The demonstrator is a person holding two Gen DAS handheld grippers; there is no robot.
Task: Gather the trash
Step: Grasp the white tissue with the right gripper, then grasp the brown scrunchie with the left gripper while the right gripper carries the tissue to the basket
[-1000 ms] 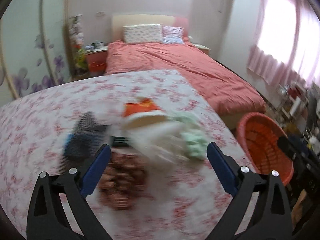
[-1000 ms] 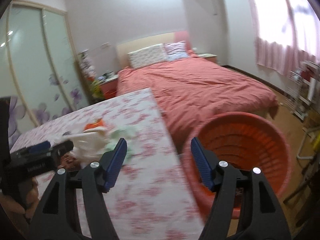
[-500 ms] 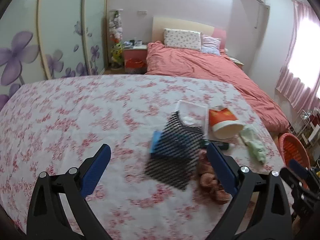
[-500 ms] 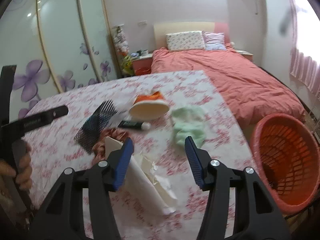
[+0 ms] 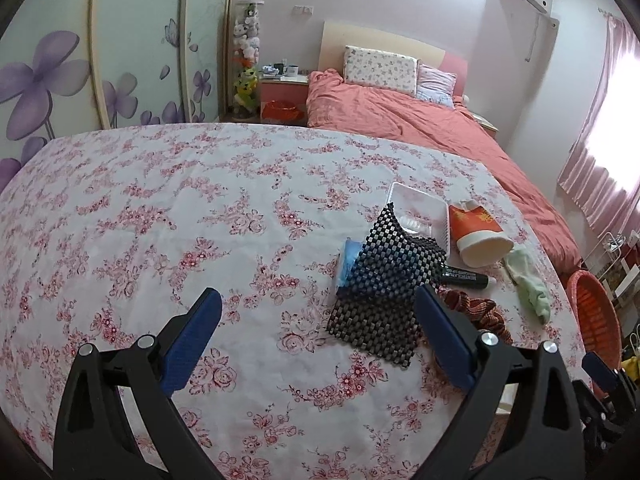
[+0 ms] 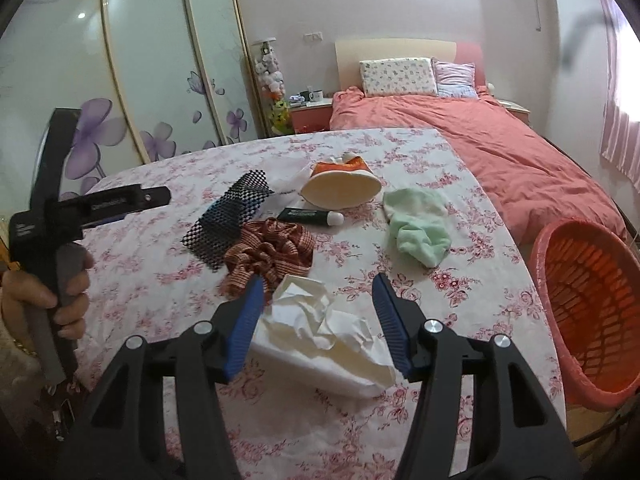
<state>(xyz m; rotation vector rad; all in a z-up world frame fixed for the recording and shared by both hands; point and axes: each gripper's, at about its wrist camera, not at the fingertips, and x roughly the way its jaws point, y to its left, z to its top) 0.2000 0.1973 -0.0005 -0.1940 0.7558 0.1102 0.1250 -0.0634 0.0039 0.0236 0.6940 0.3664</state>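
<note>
Crumpled paper (image 6: pixel 320 332) on worktop (image 6: pixel 460 300), nearest front edge. Behind it cloth (image 6: pixel 268 256); mesh mat (image 6: pixel 228 220) to cloth's left. Tube (image 6: pixel 312 216) behind cloth, tipped cup (image 6: pixel 340 188) beyond tube, towel (image 6: pixel 420 224) to right. Basket (image 6: pixel 592 300) off worktop's right edge. Bed (image 6: pixel 480 132) behind.

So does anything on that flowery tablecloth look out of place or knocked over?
Yes. A paper cup lies tipped on its side beside a black tube, and a crumpled white paper sprawls near the table's front edge, between the right gripper's open fingers. Nothing looks spilled.
</note>
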